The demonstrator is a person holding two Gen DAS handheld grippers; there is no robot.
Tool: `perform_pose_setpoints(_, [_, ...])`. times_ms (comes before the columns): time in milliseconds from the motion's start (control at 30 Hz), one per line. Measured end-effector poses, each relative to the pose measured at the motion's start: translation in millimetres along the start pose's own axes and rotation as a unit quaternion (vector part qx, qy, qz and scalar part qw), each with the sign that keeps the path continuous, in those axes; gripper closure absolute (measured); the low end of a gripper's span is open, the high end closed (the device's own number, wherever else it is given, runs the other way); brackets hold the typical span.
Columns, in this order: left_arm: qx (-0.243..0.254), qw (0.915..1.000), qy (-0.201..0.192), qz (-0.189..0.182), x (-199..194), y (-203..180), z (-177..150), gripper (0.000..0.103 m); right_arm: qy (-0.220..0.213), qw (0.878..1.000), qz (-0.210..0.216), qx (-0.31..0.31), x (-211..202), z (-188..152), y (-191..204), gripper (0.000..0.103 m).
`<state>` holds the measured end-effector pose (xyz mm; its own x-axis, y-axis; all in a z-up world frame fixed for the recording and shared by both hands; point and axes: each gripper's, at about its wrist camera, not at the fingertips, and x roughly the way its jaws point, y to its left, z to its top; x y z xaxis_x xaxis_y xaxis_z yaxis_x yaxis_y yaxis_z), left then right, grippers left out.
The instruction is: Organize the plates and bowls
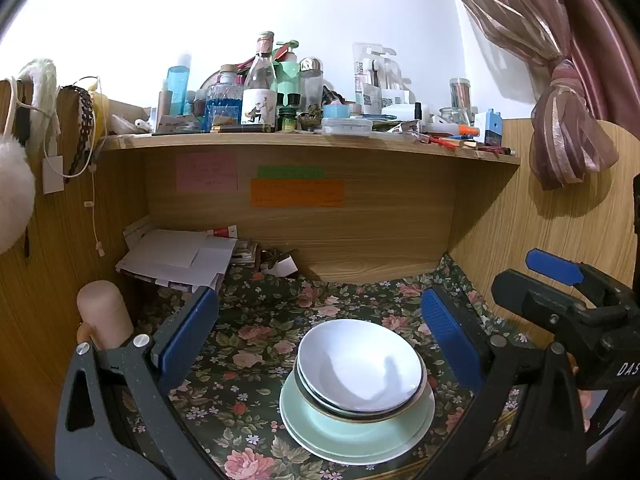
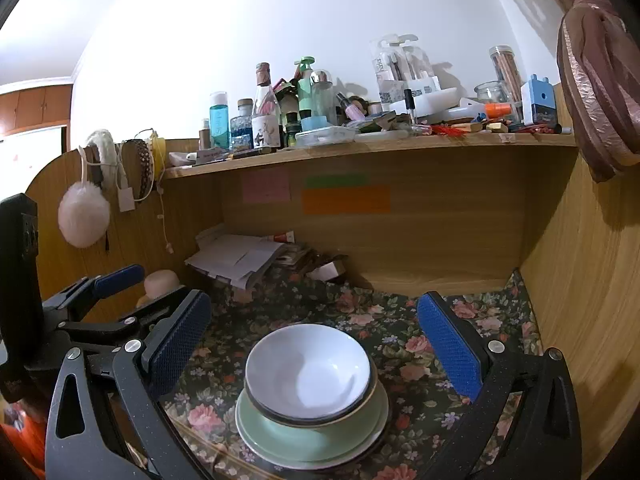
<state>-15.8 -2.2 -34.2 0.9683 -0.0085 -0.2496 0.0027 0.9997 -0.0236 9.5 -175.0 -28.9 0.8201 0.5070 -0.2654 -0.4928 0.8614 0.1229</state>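
One stack of crockery stood on the floral cloth (image 1: 248, 344), forward of the wooden shelf unit (image 1: 304, 232) and below its cluttered top shelf. Uppermost was a white bowl (image 1: 360, 364), nested in at least one dark-rimmed bowl (image 1: 352, 414); beneath lay a green plate (image 1: 320, 432) on a paler plate (image 1: 384, 454) whose edge just showed.

Left gripper (image 1: 320, 340): jaws spread wide, holding nothing, poised above and around the stack without visible contact. Right gripper (image 2: 314, 344): likewise spread wide and empty, framing the same stack from the side away from the paper pile (image 1: 180, 260).

Condition: the task looked close to finished, the pieces being gathered already.

Hazards, as judged: the bowls sat off-centre on the plates, toward the shelf unit, so a nudge from either pad could slide or tip them. Glazed rims would likely slip under a pinch. Both grippers crowded one stack, and could knock one another.
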Motion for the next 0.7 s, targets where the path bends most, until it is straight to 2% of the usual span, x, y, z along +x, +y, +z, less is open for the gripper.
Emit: perform_pose_setpoints(700, [-0.004, 1.0000, 0.004, -0.001, 3.0, -4.5, -0.3, 0.000, 0.012, 1.000, 0.014, 0.008, 8.7, -2.4, -4.8, 0.000])
